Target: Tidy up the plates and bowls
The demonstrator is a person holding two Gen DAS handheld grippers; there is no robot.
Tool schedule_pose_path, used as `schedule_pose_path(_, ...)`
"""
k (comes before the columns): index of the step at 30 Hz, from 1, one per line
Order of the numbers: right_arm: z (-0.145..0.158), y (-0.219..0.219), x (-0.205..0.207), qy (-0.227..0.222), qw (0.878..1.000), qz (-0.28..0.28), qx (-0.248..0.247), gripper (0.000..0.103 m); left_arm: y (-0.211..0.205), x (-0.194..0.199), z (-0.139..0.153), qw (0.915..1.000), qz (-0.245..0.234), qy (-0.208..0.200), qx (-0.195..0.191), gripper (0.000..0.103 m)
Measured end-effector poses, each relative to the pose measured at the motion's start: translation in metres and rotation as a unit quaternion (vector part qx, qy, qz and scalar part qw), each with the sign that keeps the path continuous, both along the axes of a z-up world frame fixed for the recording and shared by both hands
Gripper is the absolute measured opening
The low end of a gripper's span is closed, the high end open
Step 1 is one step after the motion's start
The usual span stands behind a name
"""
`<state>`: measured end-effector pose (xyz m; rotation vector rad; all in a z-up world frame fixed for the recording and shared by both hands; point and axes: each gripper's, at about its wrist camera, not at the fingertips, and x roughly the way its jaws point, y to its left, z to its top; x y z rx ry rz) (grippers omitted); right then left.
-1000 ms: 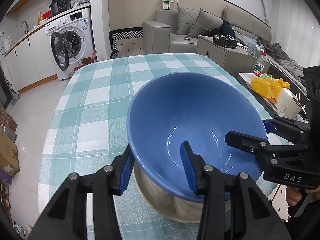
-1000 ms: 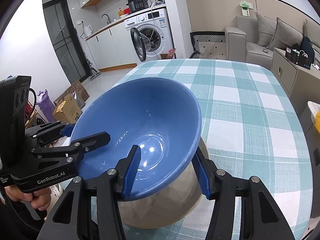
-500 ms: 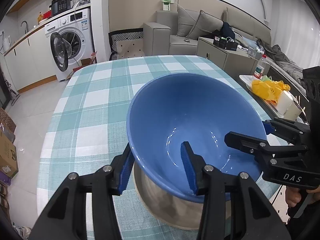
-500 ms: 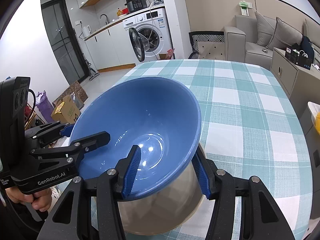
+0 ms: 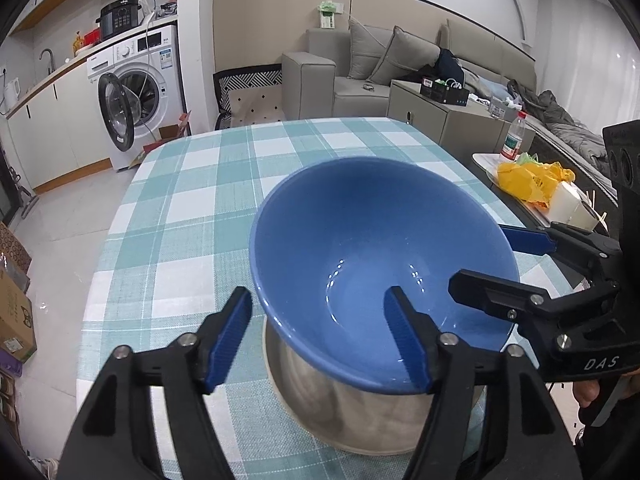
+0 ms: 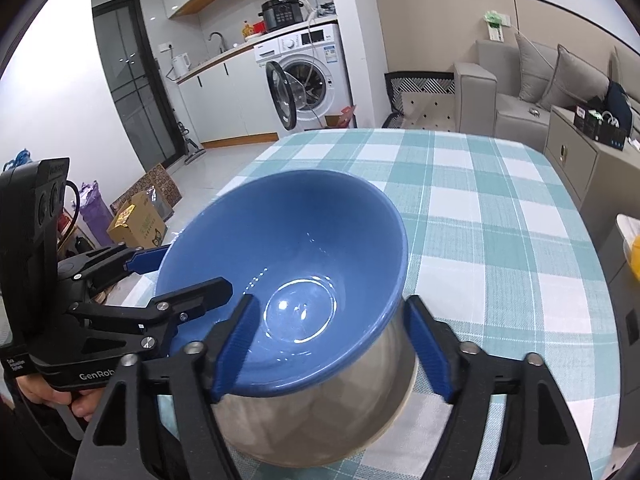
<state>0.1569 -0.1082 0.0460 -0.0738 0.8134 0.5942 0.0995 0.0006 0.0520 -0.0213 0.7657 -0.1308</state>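
Blue-padded and spread, the left tool point(image 5: 318, 332) straddles the near rim of the blue bowl point(image 5: 360, 248), one pad outside the wall and one inside, neither pressing on it. The right tool point(image 6: 330, 340) stands the same way on the opposite side of the rim, jaws wide, with a gap showing between its outer pad and the bowl below. Both sets of jaws have just been opening, with the blue bowl's rim between them but no longer pinched.

That blue bowl sits nested in a steel bowl point(image 6: 320, 412), its rim overhanging the metal one and leaning a little to one side rather than sitting level. The steel bowl rests on the checked cloth of the surface point(image 5: 180, 208), near the edge closest to the person, whose hand point(image 6: 60, 396) shows under the left tool's handle in the right wrist view.

As a judgement, the stacking of these two bowls looks done: the blue one is let go and carried by the steel one. No plates or further bowls show on the cloth, so whether more remains to be sorted cannot be told; what is plainly left here is to draw both tools back clear of the rim without nudging the tilted bowl.
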Motion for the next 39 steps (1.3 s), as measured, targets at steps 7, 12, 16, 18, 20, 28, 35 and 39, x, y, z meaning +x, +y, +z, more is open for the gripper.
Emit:
schedule_pose_path(7, 0.007, -0.007, -0.015, -0.05, 0.999, 0.004, 0.001, 0.101, 0.015, -0.014, 0.01, 0.999, 0.023, -0.038, -0.011, 0.088)
schedule_pose_path(12, 0.009, -0.015, -0.028, -0.074, 0.997, 0.011, 0.007, 0.102, 0.019, -0.027, 0.012, 0.9968, 0.04, -0.069, 0.001, 0.103)
schedule_pose_path(16, 0.01, -0.024, -0.039, -0.094, 0.995, 0.01, 0.019, 0.102, 0.02, -0.039, 0.011, 0.9954, 0.039, -0.087, 0.008, 0.103)
schedule_pose_path(18, 0.009, -0.028, -0.045, -0.099, 0.995, 0.015, 0.024, 0.102, 0.02, -0.045, 0.01, 0.9942, 0.043, -0.097, 0.015, 0.103)
schedule_pose_path(20, 0.009, -0.033, -0.052, -0.108, 0.994, 0.019, 0.027, 0.102, 0.021, -0.053, 0.009, 0.9925, 0.047, -0.111, 0.022, 0.103)
schedule_pose_path(28, 0.006, -0.05, -0.082, -0.138, 0.989, 0.032, 0.052, 0.102, 0.02, -0.07, 0.001, 0.9878, 0.055, -0.14, 0.042, 0.103)
schedule_pose_path(35, -0.012, -0.053, -0.095, -0.139, 0.989, 0.032, 0.047, 0.102, 0.013, -0.083, -0.013, 0.9858, 0.051, -0.152, 0.05, 0.103)
schedule_pose_path(39, -0.018, -0.057, -0.104, -0.143, 0.987, 0.037, 0.067, 0.102, 0.013, -0.088, -0.018, 0.9855, 0.056, -0.154, 0.043, 0.103)
